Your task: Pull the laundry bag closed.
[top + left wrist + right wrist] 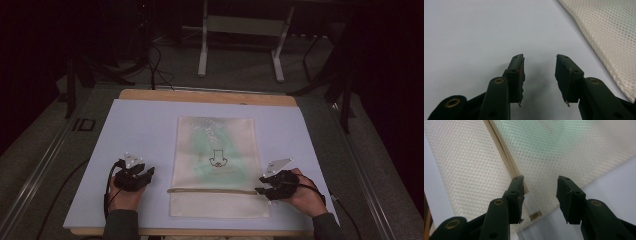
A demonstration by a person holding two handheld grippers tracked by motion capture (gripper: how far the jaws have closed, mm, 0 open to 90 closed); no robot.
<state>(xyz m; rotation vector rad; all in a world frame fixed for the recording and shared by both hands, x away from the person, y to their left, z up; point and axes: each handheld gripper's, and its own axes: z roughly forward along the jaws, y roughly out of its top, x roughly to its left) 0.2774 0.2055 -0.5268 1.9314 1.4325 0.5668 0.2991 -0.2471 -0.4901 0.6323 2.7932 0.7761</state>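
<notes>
A cream mesh bag (215, 150) lies flat in the middle of the pale blue mat (140, 125), with something green showing through it. A tan zipper strip (212, 190) runs across its near part. My left gripper (149, 176) rests on the mat just left of the bag, its jaws open on nothing (539, 62), and the bag's edge (606, 32) is off to its right. My right gripper (260, 185) sits at the zipper's right end. Its jaws stand open (540, 183) over the mesh (469, 162), with the zipper (504, 152) running under the left jaw, apart from the pads.
The mat lies on a wooden board (200, 96) whose far edge shows. Behind the table a white metal stand (202, 50) and black cables (157, 65) are on the floor. A metal rail (45, 160) runs along the table's left side.
</notes>
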